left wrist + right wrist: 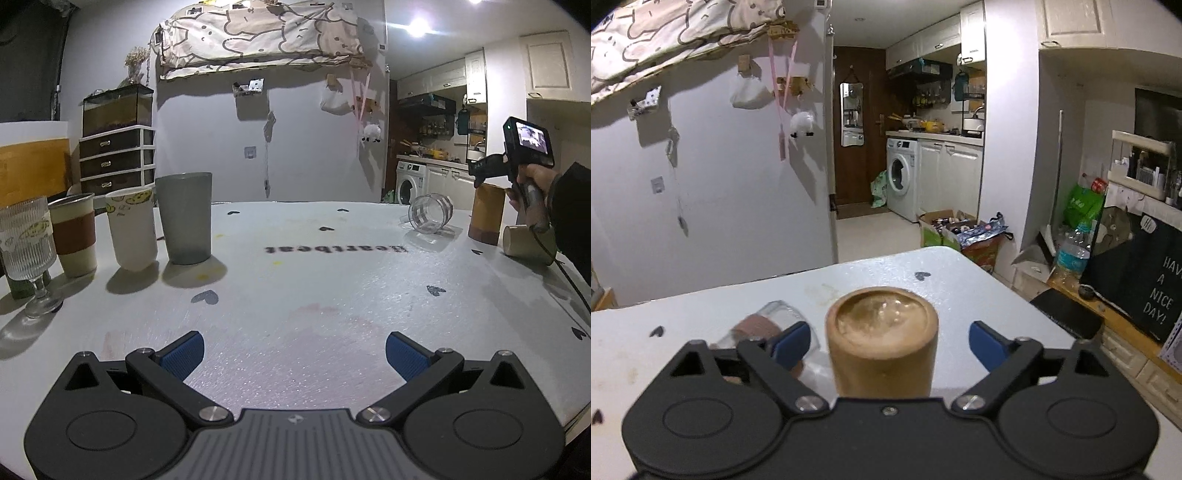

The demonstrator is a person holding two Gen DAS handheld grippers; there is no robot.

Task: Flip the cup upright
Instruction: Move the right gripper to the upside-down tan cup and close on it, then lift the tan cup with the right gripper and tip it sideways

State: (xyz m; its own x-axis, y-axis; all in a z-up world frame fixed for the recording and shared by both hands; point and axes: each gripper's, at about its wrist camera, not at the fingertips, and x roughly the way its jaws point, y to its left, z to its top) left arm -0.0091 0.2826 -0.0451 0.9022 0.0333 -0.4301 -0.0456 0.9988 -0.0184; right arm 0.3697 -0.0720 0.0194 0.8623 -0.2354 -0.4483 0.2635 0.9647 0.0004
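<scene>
A tan cup (882,339) stands upside down on the white table (665,369), its dished base facing up. My right gripper (888,345) is open, one blue pad on each side of the cup with a gap to both. In the left wrist view the same cup (487,213) stands at the far right, with the right gripper (484,171) just above and behind it. My left gripper (294,354) is open and empty, low over the table's near side.
A clear glass (430,214) lies on its side left of the tan cup; it shows too in the right wrist view (768,325). A cream cup (526,240) lies tipped at the right. A grey tumbler (184,218), white cup (133,229), brown-banded cup (74,234) and ribbed goblet (27,254) stand upright at left.
</scene>
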